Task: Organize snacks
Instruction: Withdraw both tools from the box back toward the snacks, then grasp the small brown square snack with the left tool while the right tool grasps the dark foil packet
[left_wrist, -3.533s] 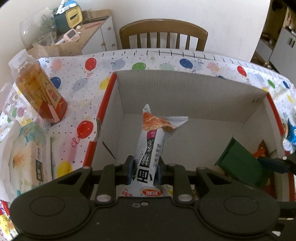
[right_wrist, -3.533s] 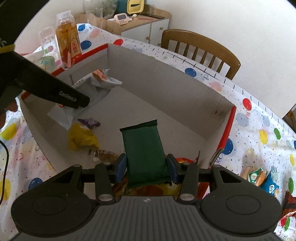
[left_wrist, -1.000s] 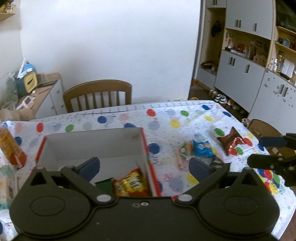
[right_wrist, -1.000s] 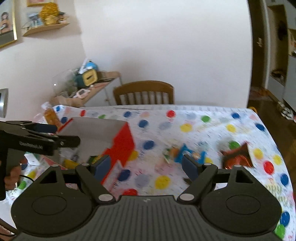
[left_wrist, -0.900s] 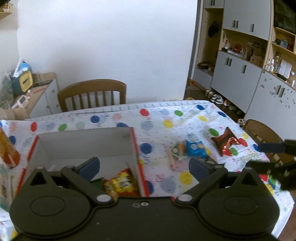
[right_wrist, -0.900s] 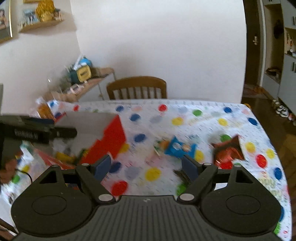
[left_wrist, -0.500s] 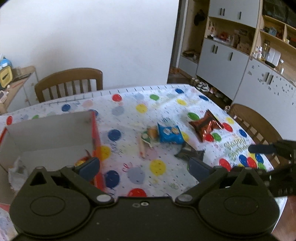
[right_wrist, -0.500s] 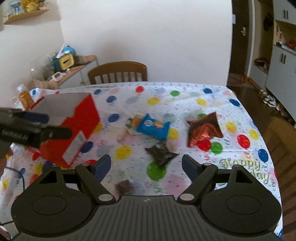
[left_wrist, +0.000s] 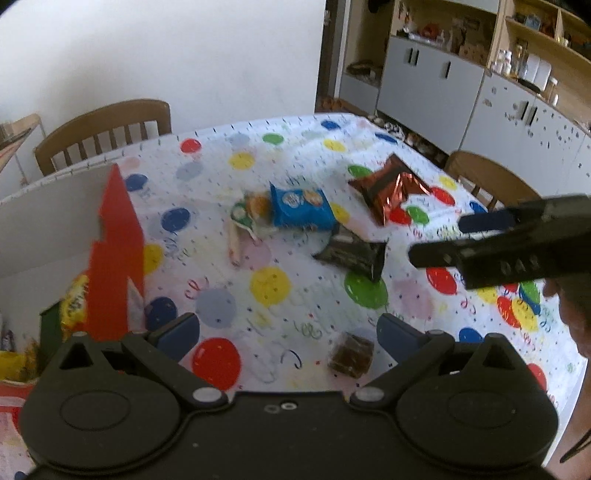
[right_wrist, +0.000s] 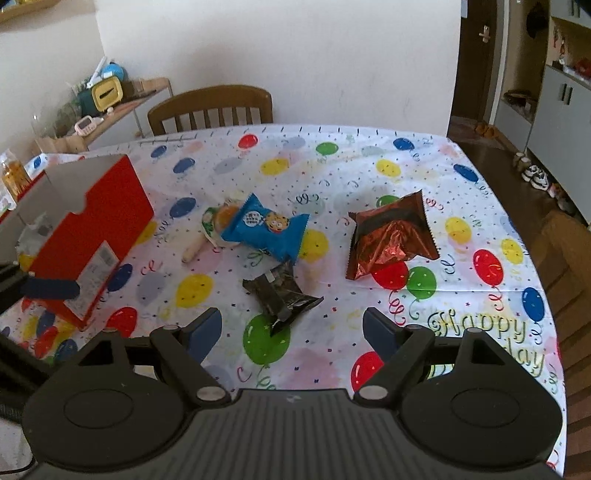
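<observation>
Loose snacks lie on the balloon tablecloth: a blue cookie pack (right_wrist: 266, 226) (left_wrist: 300, 207), a black packet (right_wrist: 279, 295) (left_wrist: 351, 253), a shiny brown-red foil bag (right_wrist: 391, 236) (left_wrist: 388, 186), a green-white pack (left_wrist: 245, 214) and a small brown piece (left_wrist: 351, 355). The red cardboard box (right_wrist: 92, 225) (left_wrist: 114, 254) stands at the left with packets inside. My right gripper (right_wrist: 291, 334) hangs open just short of the black packet. My left gripper (left_wrist: 288, 334) is open above the cloth, the brown piece by its right finger. Neither holds anything.
A wooden chair (right_wrist: 212, 107) stands at the table's far side and another chair (left_wrist: 487, 173) at the right. A side shelf with a yellow gadget (right_wrist: 107, 92) is at the back left. Grey cabinets (left_wrist: 443, 85) line the right wall. The table edge (right_wrist: 517, 236) runs close on the right.
Both grippers have left the box, swung right over the loose snacks and sunk closer to the table. Earlier each was shut on a packet inside the box; both are empty now.
</observation>
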